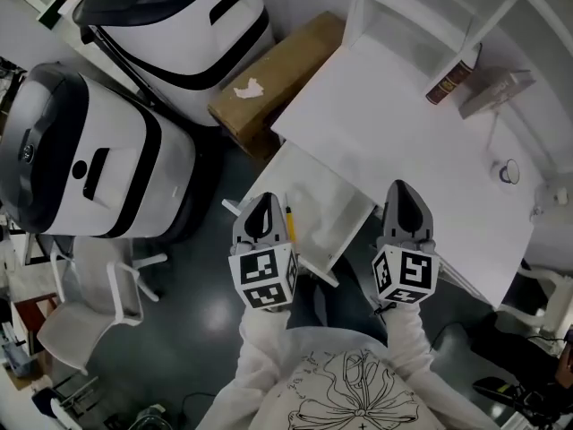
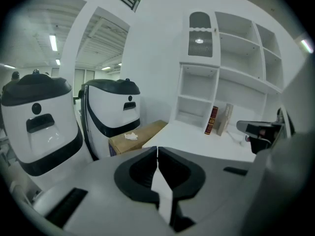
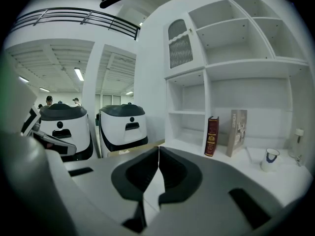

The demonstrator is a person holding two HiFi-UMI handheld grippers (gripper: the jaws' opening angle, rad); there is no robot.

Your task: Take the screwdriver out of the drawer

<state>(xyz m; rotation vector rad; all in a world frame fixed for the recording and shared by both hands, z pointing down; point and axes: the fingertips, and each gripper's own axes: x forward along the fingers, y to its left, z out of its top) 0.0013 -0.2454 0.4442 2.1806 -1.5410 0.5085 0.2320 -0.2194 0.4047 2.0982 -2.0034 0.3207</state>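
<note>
Two grippers hang over the open drawer [image 1: 333, 206] that stands out from under the white desk [image 1: 394, 124]. In its own view the left gripper [image 2: 157, 152] has its jaws pressed together with nothing between them, and the right gripper [image 3: 158, 149] is the same, jaws together and empty.

From the head view the screwdriver [image 1: 289, 222] lies in the drawer, just beside the left gripper [image 1: 265, 202]. Only a thin yellow strip with a dark end shows, and the rest is hidden behind that gripper. The right gripper [image 1: 399, 192] covers the drawer's right part near the desk edge.

Neither gripper view shows the drawer or the screwdriver. They look past it to the desk top, a red book [image 3: 212, 135] and a cardboard box [image 2: 138, 135].
</note>
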